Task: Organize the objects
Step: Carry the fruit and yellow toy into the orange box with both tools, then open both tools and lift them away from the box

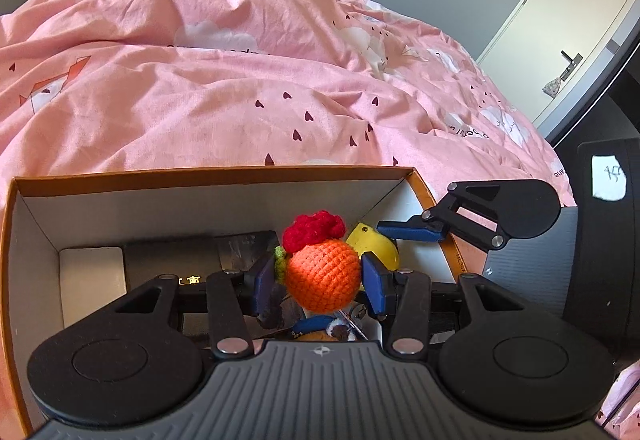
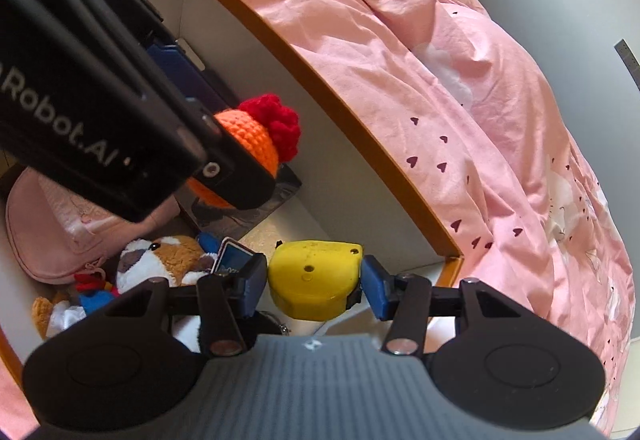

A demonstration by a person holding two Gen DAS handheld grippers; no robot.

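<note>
Grippers (image 1: 320, 276) (image 2: 314, 284) with toys inside box (image 1: 200, 176), near rim.

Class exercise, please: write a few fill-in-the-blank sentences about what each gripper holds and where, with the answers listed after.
1. The left gripper grips an orange crocheted ball topped with a ___ tuft.
2. The right gripper grips a ___ plastic case.
3. Both are held over an open ___ box.
4. The box sits beside a ___ duvet.

Answers: red; yellow; cardboard; pink

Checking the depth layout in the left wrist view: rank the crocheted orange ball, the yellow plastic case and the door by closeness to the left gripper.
1. Crocheted orange ball, between the left gripper's fingers.
2. Yellow plastic case, just behind it to the right, inside the box.
3. Door, far upper right, beyond the bed.
</note>
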